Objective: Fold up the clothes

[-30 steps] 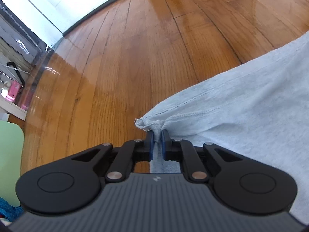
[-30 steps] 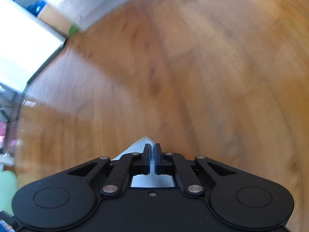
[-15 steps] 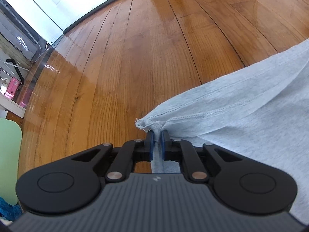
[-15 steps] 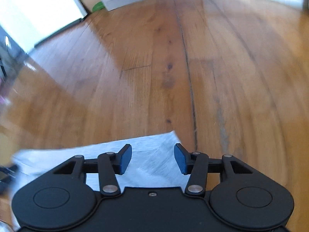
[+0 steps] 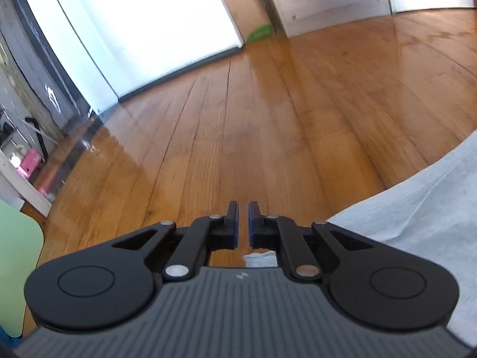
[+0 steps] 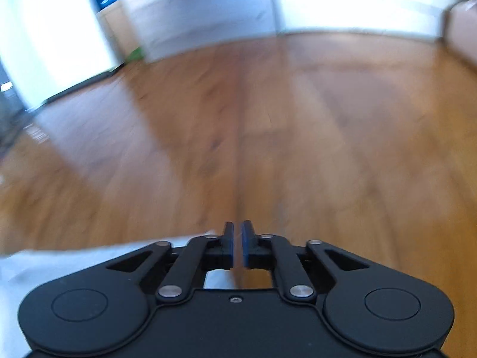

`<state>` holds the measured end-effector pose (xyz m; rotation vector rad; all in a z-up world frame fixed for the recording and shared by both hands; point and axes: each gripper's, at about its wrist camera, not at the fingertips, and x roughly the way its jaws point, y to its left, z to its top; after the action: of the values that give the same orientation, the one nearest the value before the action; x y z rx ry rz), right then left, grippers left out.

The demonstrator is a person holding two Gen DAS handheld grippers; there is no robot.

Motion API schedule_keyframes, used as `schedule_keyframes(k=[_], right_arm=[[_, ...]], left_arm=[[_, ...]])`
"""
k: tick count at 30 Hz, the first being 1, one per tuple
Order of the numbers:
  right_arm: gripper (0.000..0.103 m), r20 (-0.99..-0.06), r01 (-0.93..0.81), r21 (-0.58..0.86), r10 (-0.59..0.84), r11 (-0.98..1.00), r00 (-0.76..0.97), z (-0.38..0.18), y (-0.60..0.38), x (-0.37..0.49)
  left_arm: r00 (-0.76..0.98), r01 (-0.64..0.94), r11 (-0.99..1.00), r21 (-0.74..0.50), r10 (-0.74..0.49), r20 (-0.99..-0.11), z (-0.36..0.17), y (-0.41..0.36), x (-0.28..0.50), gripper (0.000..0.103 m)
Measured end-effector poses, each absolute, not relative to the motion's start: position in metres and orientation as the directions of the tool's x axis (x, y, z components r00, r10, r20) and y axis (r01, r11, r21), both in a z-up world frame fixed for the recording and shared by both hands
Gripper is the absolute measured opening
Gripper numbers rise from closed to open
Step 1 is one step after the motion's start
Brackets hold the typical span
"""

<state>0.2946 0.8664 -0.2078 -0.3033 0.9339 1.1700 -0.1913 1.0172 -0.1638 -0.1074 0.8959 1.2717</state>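
Observation:
A pale grey garment (image 5: pixel 417 214) lies on the wooden floor (image 5: pixel 268 119) at the lower right of the left wrist view. One corner of it (image 5: pixel 259 259) shows under the fingers. My left gripper (image 5: pixel 243 223) is shut above the floor, and only bare boards show in the slit between its pads. In the blurred right wrist view the garment (image 6: pixel 74 256) lies at the lower left, partly under the gripper body. My right gripper (image 6: pixel 237 244) is closing, its jaws almost together, with no cloth seen between them.
White walls and a bright doorway (image 5: pixel 149 24) stand at the far end of the floor. A cardboard box (image 5: pixel 241 6) and a green object (image 5: pixel 259 32) sit by the wall. Shelves with a pink box (image 5: pixel 29 161) and a pale green panel (image 5: pixel 15 262) are at the left.
My left gripper held the garment's corner; now it has risen and tilted up, and the corner lies below it. My right gripper opened over the garment, then drew nearly together again.

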Motion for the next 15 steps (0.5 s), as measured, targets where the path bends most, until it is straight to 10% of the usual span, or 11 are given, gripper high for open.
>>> schedule_keyframes(k=[7, 11, 13, 14, 15], right_arm=[[0.020, -0.792, -0.985, 0.010, 0.603, 0.170, 0.096, -0.220, 0.875, 0.251], [0.049, -0.763, -0.976, -0.054, 0.621, 0.213, 0.177, -0.224, 0.880, 0.249], [0.041, -0.758, -0.975, -0.016, 0.634, 0.221, 0.156, -0.227, 0.877, 0.252], [0.008, -0.759, -0.976, 0.023, 0.639, 0.216, 0.124, -0.227, 0.875, 0.257], [0.003, -0.752, -0.972, 0.044, 0.648, 0.231, 0.120, -0.226, 0.873, 0.259]], left_arm=[[0.149, -0.856, 0.453, 0.250, 0.678, -0.720, -0.170, 1.014, -0.209, 0.010], [0.191, -0.812, 0.531, 0.244, 0.636, -0.748, -0.180, 1.001, -0.205, 0.017], [0.199, -0.797, 0.556, 0.236, 0.610, -0.767, -0.186, 0.999, -0.202, 0.023], [0.186, -0.791, 0.558, 0.250, 0.609, -0.771, -0.189, 0.999, -0.200, 0.031], [0.170, -0.787, 0.558, 0.265, 0.608, -0.775, -0.193, 0.999, -0.198, 0.033]])
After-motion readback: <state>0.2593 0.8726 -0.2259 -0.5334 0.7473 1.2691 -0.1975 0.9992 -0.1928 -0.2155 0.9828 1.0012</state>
